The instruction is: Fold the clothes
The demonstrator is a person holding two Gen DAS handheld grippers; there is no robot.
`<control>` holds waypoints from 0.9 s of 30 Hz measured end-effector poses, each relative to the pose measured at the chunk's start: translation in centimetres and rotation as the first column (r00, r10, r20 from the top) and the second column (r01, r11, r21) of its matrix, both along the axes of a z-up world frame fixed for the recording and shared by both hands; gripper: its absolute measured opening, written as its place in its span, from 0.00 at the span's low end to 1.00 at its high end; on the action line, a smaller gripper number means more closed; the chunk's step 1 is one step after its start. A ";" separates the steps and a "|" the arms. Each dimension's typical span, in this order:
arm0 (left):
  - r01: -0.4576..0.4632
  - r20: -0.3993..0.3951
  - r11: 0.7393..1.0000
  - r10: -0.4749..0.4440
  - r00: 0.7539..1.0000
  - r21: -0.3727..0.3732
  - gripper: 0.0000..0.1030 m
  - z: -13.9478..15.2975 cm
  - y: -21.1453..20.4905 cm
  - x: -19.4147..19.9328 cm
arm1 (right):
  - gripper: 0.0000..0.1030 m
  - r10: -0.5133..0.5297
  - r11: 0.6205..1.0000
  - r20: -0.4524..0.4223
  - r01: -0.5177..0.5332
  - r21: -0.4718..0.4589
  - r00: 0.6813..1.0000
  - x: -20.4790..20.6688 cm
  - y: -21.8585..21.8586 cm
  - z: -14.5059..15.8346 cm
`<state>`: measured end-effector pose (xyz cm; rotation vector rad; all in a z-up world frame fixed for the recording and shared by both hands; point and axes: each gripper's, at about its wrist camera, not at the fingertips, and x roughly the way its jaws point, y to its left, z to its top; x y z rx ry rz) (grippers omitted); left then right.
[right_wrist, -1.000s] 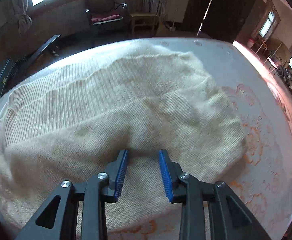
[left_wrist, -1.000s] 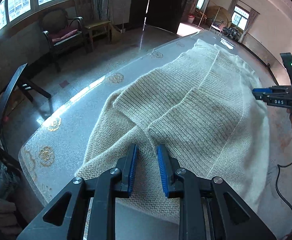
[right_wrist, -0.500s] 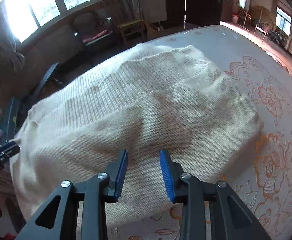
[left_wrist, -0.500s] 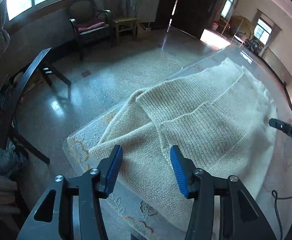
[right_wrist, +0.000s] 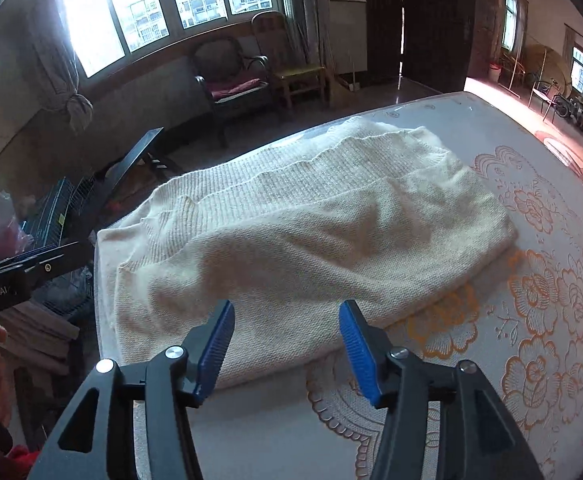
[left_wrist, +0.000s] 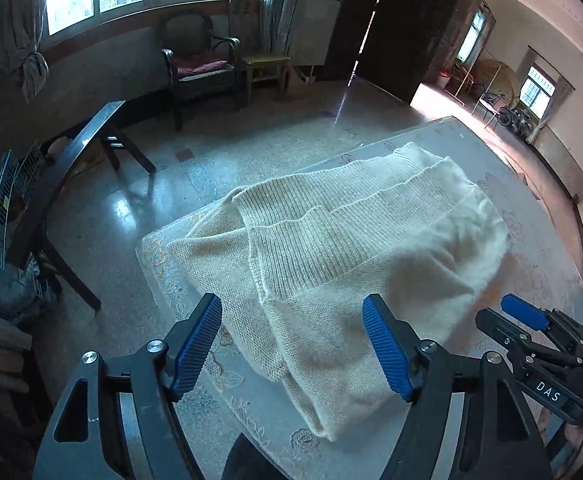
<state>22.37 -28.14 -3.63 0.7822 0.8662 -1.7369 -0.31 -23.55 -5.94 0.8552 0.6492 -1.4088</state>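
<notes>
left wrist view: both the left tool (left_wrist: 291, 346) and right tool (right_wrist: 285, 342) have spread wide, lifted off the folded sweater (left_wrist: 351, 240).

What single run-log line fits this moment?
task: fold clothes | cream knit sweater: folded on table | left gripper: open, empty | right gripper: open, empty
</notes>
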 end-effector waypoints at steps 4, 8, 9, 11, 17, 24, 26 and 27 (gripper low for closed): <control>0.002 0.047 0.999 0.001 0.999 -0.050 0.76 1.3 1.8 -0.8 | 0.59 0.005 1.000 -0.001 -0.005 -0.030 1.000 1.1 1.4 1.5; -0.021 0.088 0.996 0.029 0.996 -0.089 0.77 1.7 2.8 -0.8 | 0.60 -0.001 0.999 0.029 0.002 -0.038 1.000 1.7 2.0 2.1; -0.016 0.094 0.996 0.025 0.995 -0.092 0.77 1.7 2.9 -0.9 | 0.60 -0.004 0.999 0.039 0.005 -0.038 0.999 1.8 2.0 2.1; -0.007 0.105 0.995 0.017 0.994 -0.097 0.77 1.7 3.3 -1.1 | 0.60 -0.009 1.000 0.046 0.010 -0.028 0.999 2.0 2.1 2.1; 0.021 0.140 0.994 -0.006 0.990 -0.111 0.77 1.7 4.3 -1.7 | 0.60 -0.024 1.000 0.046 0.024 -0.008 0.999 2.4 2.6 1.9; 0.066 0.168 0.988 -0.042 0.985 -0.141 0.77 2.2 5.2 -3.0 | 0.60 -0.035 0.999 0.008 0.035 -0.022 0.999 2.4 3.2 2.5; 0.073 0.162 0.989 -0.052 0.985 -0.126 0.77 2.1 5.1 -3.3 | 0.60 -0.040 0.999 0.004 0.041 -0.026 0.999 2.2 3.4 2.7; 0.075 0.160 0.991 -0.056 0.986 -0.114 0.77 1.8 5.0 -3.5 | 0.60 -0.044 0.999 0.003 0.044 -0.027 0.999 2.1 3.4 2.7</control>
